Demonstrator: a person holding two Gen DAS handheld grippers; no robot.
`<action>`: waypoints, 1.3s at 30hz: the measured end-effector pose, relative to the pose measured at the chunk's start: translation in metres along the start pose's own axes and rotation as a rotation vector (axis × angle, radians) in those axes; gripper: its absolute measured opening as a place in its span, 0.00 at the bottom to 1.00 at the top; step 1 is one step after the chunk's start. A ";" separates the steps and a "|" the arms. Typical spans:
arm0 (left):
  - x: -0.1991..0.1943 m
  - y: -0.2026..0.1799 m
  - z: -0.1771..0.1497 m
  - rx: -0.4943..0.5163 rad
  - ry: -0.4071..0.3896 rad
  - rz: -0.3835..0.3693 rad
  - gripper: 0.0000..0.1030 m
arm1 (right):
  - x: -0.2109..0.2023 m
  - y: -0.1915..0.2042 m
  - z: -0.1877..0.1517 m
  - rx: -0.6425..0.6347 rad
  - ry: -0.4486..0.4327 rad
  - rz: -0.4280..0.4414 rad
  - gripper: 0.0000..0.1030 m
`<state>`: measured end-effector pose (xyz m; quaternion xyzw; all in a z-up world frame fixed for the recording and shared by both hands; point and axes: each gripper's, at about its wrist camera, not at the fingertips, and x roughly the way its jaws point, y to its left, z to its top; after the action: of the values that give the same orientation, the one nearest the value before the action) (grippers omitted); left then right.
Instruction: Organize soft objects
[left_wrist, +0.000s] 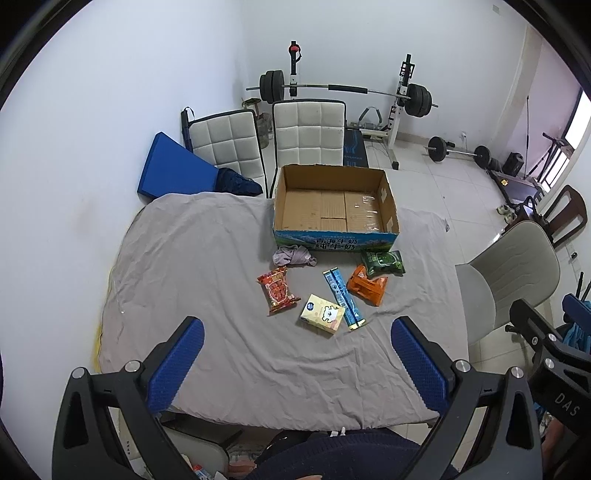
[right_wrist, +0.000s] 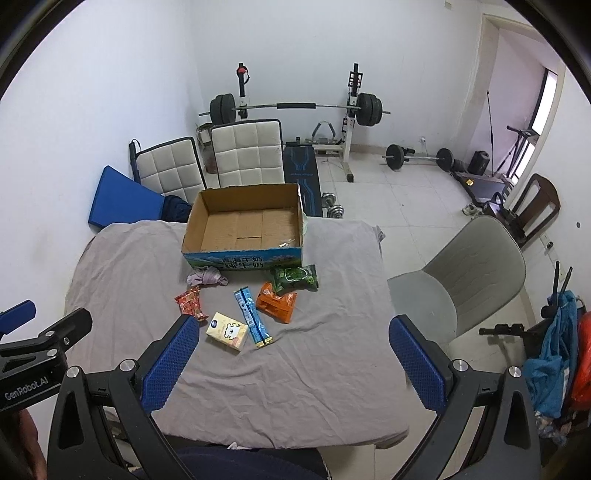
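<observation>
An open cardboard box (left_wrist: 334, 206) (right_wrist: 245, 229) stands empty at the far side of a table under a grey cloth (left_wrist: 207, 295) (right_wrist: 314, 369). In front of it lie a crumpled purple cloth (left_wrist: 293, 255) (right_wrist: 207, 277), a red snack bag (left_wrist: 277, 290) (right_wrist: 190, 302), a yellow tissue pack (left_wrist: 322, 314) (right_wrist: 227, 330), a long blue packet (left_wrist: 342, 298) (right_wrist: 252, 311), an orange packet (left_wrist: 367, 286) (right_wrist: 277, 301) and a green packet (left_wrist: 382, 262) (right_wrist: 294, 277). My left gripper (left_wrist: 295, 328) and right gripper (right_wrist: 293, 328) are open and empty, high above the table's near edge.
Two white padded chairs (left_wrist: 308, 133) (right_wrist: 245, 151) stand behind the table, a blue mat (left_wrist: 173, 166) at the left wall. A grey chair (left_wrist: 513, 266) (right_wrist: 469, 273) stands right of the table. A barbell rack (left_wrist: 347, 90) and weights stand at the back.
</observation>
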<state>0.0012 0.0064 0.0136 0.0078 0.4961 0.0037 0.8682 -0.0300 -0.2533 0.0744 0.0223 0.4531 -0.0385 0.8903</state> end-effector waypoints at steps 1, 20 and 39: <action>-0.001 0.000 0.000 0.000 -0.003 0.001 1.00 | 0.000 0.000 0.001 -0.003 -0.006 -0.005 1.00; -0.003 -0.002 0.003 0.005 -0.029 0.018 1.00 | -0.007 0.002 0.008 -0.014 -0.055 -0.002 1.00; -0.007 -0.007 0.000 0.011 -0.049 0.017 1.00 | -0.012 -0.006 0.009 0.021 -0.077 -0.004 1.00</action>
<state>-0.0022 -0.0007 0.0197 0.0169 0.4745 0.0081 0.8801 -0.0306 -0.2589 0.0890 0.0293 0.4182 -0.0460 0.9067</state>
